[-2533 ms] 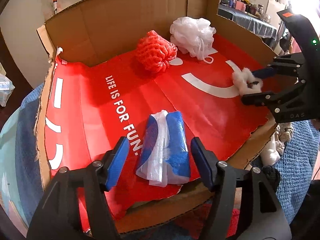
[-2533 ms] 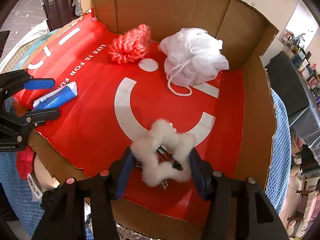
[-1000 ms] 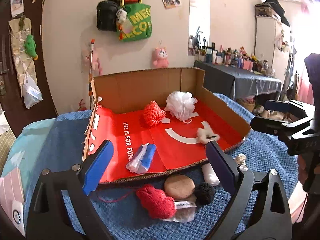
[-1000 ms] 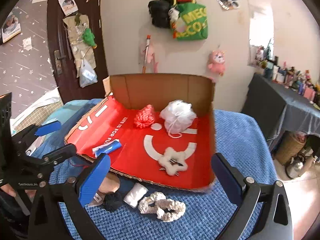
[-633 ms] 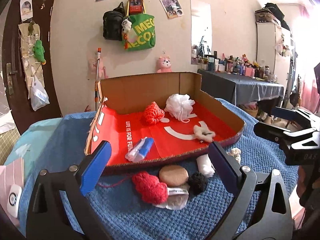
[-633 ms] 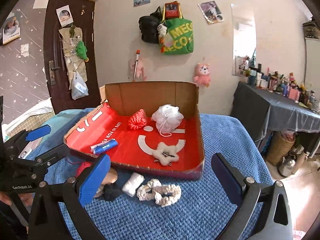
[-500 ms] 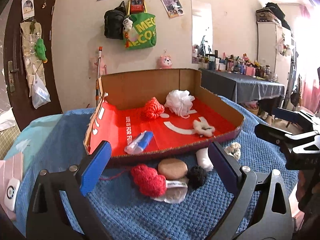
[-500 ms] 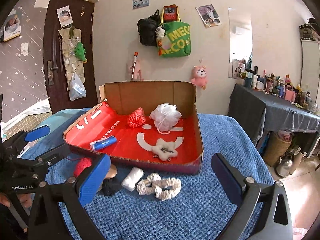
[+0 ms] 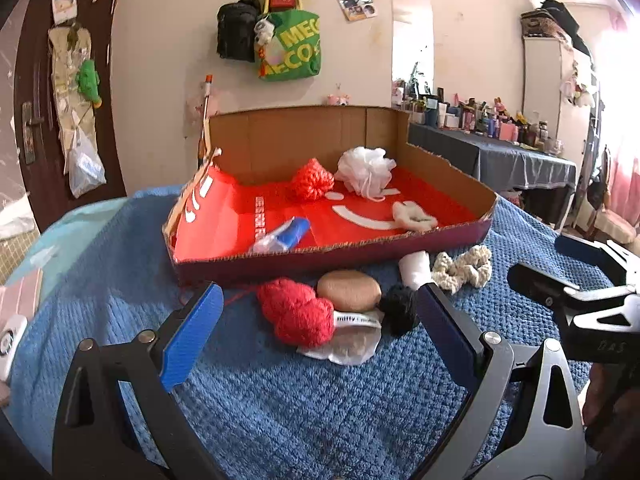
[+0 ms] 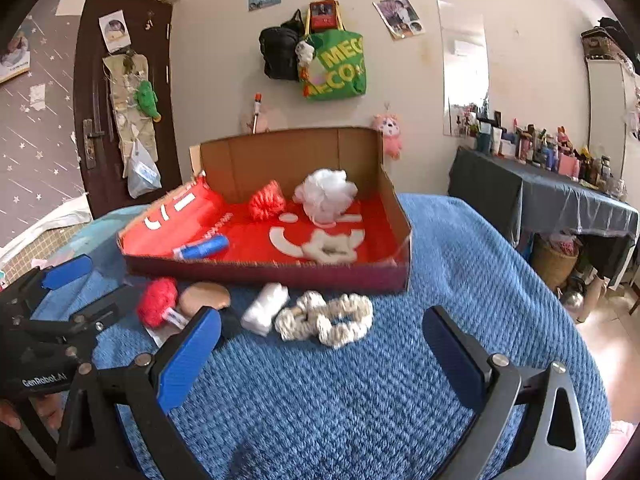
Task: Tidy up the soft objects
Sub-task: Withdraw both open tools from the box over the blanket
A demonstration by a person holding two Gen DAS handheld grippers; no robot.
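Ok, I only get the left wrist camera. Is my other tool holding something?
Observer: No. The right tool is open wide, and between its pads I see only the blue blanket and the cream scrunchies lying on it.
Operator: What's that pink bit poking up over the box?
Observer: A pink plush toy hanging on the wall, just past the box's back right corner.
Operator: Is anything under the dark table?
Observer: Yes, a woven basket and what looks like a shiny kettle on the floor.
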